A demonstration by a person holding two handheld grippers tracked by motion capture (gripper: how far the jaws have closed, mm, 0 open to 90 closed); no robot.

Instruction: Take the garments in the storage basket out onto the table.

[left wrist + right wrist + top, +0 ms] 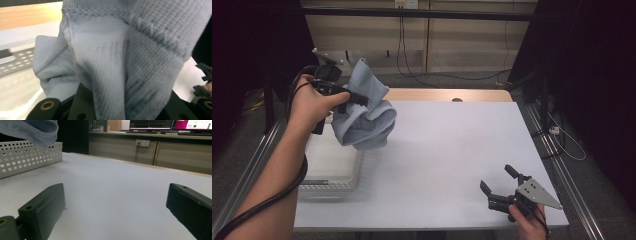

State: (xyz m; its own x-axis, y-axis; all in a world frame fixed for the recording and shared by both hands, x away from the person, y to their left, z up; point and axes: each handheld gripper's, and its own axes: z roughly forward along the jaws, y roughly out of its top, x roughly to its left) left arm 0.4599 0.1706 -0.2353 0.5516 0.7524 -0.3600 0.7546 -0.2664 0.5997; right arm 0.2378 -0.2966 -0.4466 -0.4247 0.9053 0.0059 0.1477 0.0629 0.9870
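No readable text

The monitors (170,124) on the far counter glow with screen content too small to read; no label, brand or number is legible on anything else.

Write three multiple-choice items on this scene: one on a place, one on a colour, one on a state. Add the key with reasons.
1. Where is the white perforated basket?
A. the table's left side
B. the table's right side
C. on the floor

2. What colour is the cloth?
A. red
B. light blue
C. black

3. How is the right gripper?
A. shut on the cloth
B. open, holding nothing
C. shut on the basket

Key: 1 A, the high view shows it at the left edge under the cloth. 2 B, the left gripper lifts pale blue knit fabric. 3 B, its jaws stand apart over the bare table.
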